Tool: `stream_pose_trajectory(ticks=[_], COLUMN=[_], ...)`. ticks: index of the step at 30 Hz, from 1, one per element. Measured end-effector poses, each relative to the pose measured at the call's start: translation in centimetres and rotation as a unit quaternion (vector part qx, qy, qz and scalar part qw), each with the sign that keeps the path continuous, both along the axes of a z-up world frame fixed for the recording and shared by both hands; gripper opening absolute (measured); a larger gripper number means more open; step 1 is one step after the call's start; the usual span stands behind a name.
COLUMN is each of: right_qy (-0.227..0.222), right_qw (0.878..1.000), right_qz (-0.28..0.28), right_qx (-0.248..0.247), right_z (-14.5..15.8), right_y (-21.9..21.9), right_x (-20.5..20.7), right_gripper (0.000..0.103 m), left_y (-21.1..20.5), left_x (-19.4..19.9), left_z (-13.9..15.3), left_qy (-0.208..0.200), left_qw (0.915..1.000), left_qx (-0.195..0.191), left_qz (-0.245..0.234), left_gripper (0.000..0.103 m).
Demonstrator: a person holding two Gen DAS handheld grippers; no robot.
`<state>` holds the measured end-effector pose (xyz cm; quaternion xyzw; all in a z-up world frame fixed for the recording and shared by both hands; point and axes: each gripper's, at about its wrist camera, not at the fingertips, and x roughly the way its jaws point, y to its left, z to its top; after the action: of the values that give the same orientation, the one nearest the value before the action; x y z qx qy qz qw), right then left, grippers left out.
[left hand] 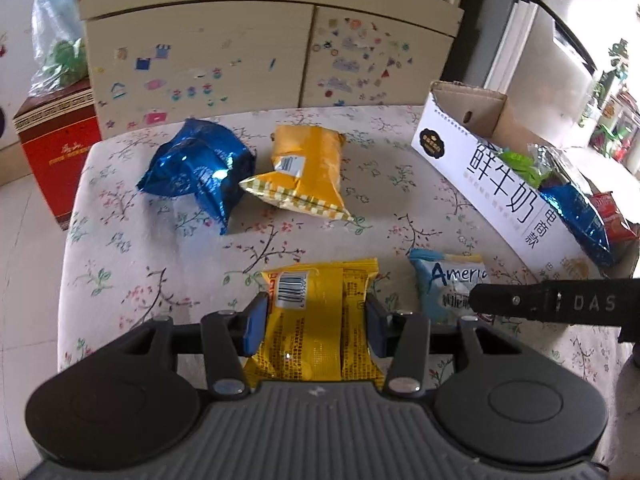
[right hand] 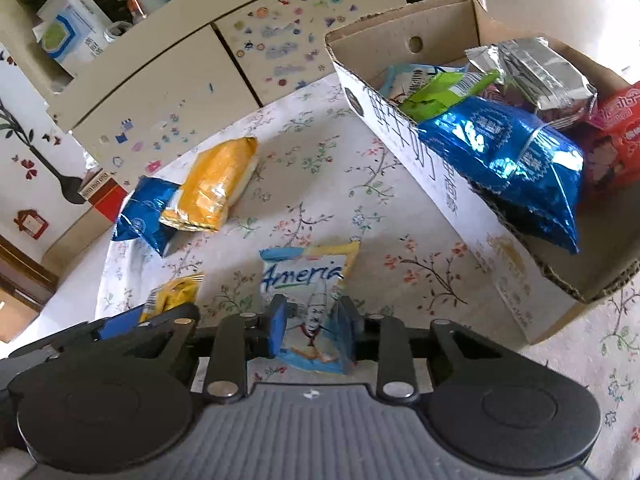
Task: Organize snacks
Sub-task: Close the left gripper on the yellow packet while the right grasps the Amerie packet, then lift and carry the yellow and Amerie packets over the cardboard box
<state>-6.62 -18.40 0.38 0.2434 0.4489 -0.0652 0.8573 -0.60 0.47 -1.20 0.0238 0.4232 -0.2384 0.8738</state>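
The left claw (left hand: 316,318) was clenched on a yellow snack packet (left hand: 316,320), its blue pads pressed to both sides of the wrapper near the front edge of the bench (left hand: 120,240). The right claw (right hand: 314,328) was grasping a pale blue packet (right hand: 308,300) lettered "Ameri", which buckled between the pads; whether either packet had left the cloth could not be told.

Progress was judged about half complete. The cardboard box (right hand: 440,184) at the right of the bench already held six visible packets: one blue foil (right hand: 516,160), one green (right hand: 444,92), one silver (right hand: 536,72), one red (right hand: 616,136), one dark purplish and one pale blue at the back. More may have lain hidden beneath.

Outstanding were four packets: the two in the claws, plus one blue foil bag (left hand: 196,168) and one yellow bag (left hand: 304,172) side by side at the far left of the bench, well apart from the box.
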Motion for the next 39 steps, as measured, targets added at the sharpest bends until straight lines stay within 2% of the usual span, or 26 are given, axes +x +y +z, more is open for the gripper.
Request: stream_pose_trajectory(ticks=[3, 6, 10, 15, 17, 18, 19, 29, 39], right_qy=[-0.002, -0.006, 0.002, -0.002, -0.002, -0.002, -0.004, -0.016, -0.071], right_qw=[1.0, 1.0, 1.0, 0.996, 0.992, 0.989, 0.986, 0.994, 0.994], right_qz=[-0.008, -0.012, 0.004, 0.04, 0.056, 0.062, 0.068, 0.047, 0.048], right_qx=[0.007, 0.009, 0.001, -0.077, -0.116, -0.138, -0.15, -0.103, -0.073], right_z=[-0.3, -0.3, -0.8, -1.1, -1.3, -1.4, -1.4, -0.5, 3.9], right_y=[-0.2, -0.1, 1.0, 3.2, 4.0, 4.3, 4.5, 2.5, 1.9], right_x=[0.0, 0.2, 1.0, 1.4, 1.4, 1.4, 1.3, 0.8, 0.7], right_gripper=[0.047, 0.061, 0.071, 0.071, 0.065, 0.058, 0.058, 0.057, 0.057], left_y=[0.3, 0.6, 1.4, 1.8, 1.8, 1.8, 1.8, 1.5, 0.8], left_x=[-0.3, -0.5, -0.3, 0.0, 0.0, 0.0, 0.0, -0.1, -0.2], left_z=[0.0, 0.0, 0.0, -0.2, -0.2, -0.3, -0.3, 0.8, 3.6], left_qy=[0.001, -0.006, 0.0, 0.006, 0.008, 0.008, 0.009, -0.004, -0.031], left_qw=[0.9998, 0.9992, 0.9979, 0.9969, 0.9965, 0.9965, 0.9965, 0.9962, 0.9954], left_qx=[-0.003, 0.006, 0.0, 0.001, 0.001, 0.002, 0.002, -0.009, -0.03], left_qz=[0.022, 0.04, 0.064, 0.079, 0.083, 0.084, 0.084, 0.087, 0.085], left_gripper=[0.048, 0.048, 0.048, 0.048, 0.048, 0.048, 0.048, 0.048, 0.048])
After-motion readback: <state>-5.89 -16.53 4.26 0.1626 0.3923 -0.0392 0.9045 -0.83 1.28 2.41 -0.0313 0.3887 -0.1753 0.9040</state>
